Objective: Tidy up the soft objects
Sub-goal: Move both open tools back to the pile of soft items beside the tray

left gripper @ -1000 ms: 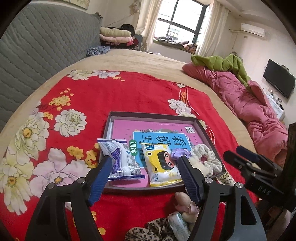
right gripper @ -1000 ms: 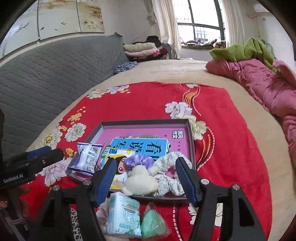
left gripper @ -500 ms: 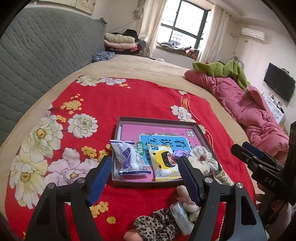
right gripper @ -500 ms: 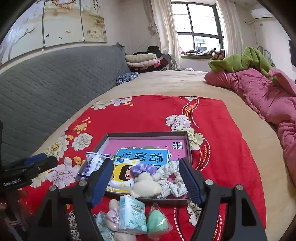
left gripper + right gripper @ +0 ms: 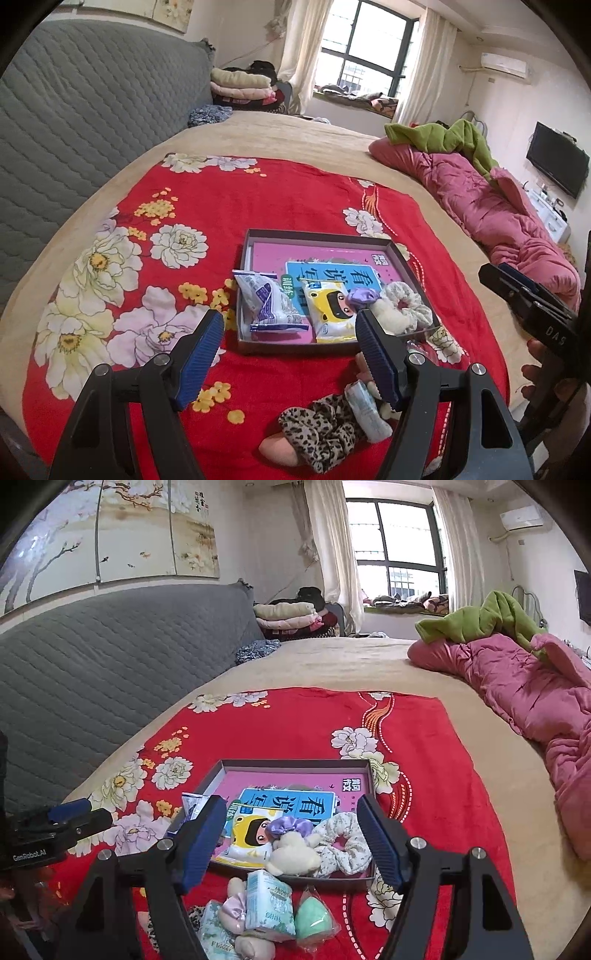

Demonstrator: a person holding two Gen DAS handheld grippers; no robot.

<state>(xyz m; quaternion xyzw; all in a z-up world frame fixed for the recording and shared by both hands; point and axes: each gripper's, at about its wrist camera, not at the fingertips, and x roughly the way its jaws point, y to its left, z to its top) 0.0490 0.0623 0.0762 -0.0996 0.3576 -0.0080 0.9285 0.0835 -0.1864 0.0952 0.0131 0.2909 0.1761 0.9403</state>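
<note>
A dark shallow box [image 5: 255,238] [image 5: 295,763] lies on the red flowered blanket. In it are a blue-white wipes pack [image 5: 267,301], a yellow cartoon pack [image 5: 330,310] [image 5: 251,834], a purple scrunchie [image 5: 290,825], a cream plush [image 5: 293,853] and a white floral scrunchie [image 5: 404,306] [image 5: 343,843]. In front of the box lie a leopard scrunchie [image 5: 321,430], tissue packs [image 5: 269,904], a green sponge [image 5: 314,919] and a pink plush [image 5: 234,910]. My left gripper [image 5: 290,354] and right gripper [image 5: 291,840] are both open and empty, held above the near pile.
A grey quilted headboard [image 5: 85,110] runs along the left. A pink quilt [image 5: 528,694] and a green garment [image 5: 491,618] lie at the right. Folded clothes [image 5: 291,614] are stacked at the far end. Bare red blanket [image 5: 229,199] stretches beyond the box.
Both grippers have pulled back and risen from the box, so more of the blanket and the loose pile in front shows. Both stay open. Nothing was picked up.
</note>
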